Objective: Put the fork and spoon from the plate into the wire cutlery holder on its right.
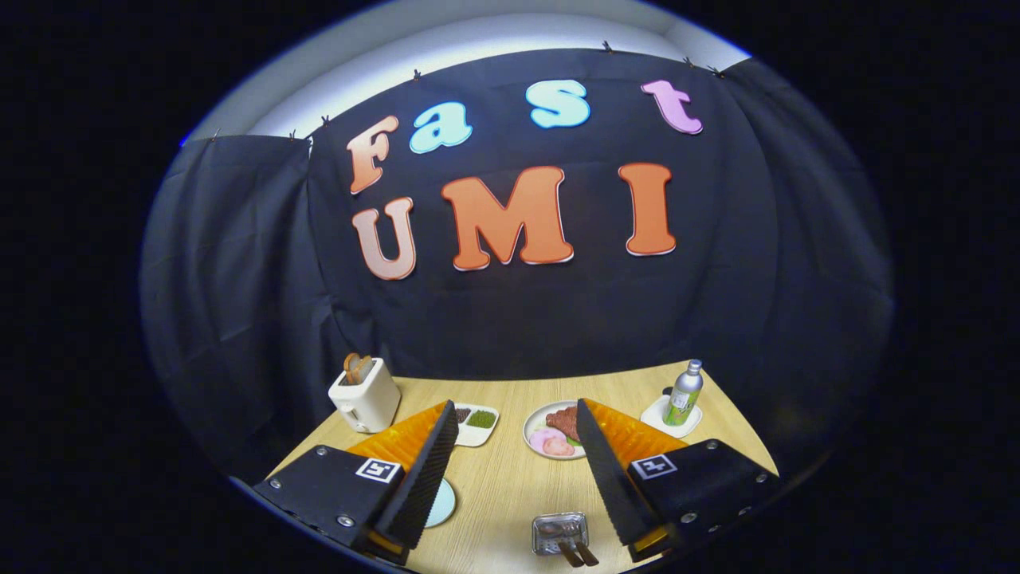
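Gripper (pixel 516 406) released: fingers (pixel 422 470) spread wide, nothing between them but bare table (pixel 510 478). It hangs above the table and looks along it.

Holder (pixel 558 532) sits between the fingers, close to the camera and nearer the right finger. It's a small shiny wire basket. Two brown handles (pixel 579 552) stick out of it towards us, side by side. We read these as the fork and spoon, already in. The heads are buried in the mesh, so we can't tell which is which.

Plate (pixel 441 504) is pale blue, just left of the holder and mostly hidden behind the left finger. The visible sliver has nothing on it. We can't tell about the rest.

Handling, as a judgement: the cutlery is light, stiff and thin, and slippery on a glazed plate. The handles look wooden, so they should grip better than metal. We'd take one at mid-handle, across its narrow width, one piece at a time. The holder is light too and could tip or slide if nudged by a finger.

Other containers, beyond the fingertips:
- Toaster (pixel 365 395), far left, toast (pixel 356 367) standing in its slot.
- Tray (pixel 476 422), two compartments, dark stuff in one, green in the other.
- Dish (pixel 535 422), holding red meat and pink slices, partly behind the right finger.
- Bottle (pixel 684 392), upright on a saucer (pixel 655 416), far right.
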`<state>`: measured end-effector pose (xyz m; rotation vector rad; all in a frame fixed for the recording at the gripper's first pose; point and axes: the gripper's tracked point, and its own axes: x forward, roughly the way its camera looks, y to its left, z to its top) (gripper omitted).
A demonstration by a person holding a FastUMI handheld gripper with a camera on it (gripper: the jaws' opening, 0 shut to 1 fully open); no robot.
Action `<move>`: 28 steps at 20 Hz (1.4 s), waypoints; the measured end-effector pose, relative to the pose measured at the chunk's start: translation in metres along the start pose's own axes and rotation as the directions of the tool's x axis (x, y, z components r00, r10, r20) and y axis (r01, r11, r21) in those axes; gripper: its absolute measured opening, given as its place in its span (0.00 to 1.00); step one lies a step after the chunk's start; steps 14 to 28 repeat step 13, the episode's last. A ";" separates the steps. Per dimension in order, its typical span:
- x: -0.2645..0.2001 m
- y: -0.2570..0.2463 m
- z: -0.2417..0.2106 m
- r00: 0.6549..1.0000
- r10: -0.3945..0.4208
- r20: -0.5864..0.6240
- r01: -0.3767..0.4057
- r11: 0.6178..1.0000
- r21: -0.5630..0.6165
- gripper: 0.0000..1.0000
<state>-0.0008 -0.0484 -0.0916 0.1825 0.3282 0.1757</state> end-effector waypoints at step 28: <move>-0.027 -0.005 0.073 0.965 -0.043 0.258 0.059 0.997 -0.054 0.93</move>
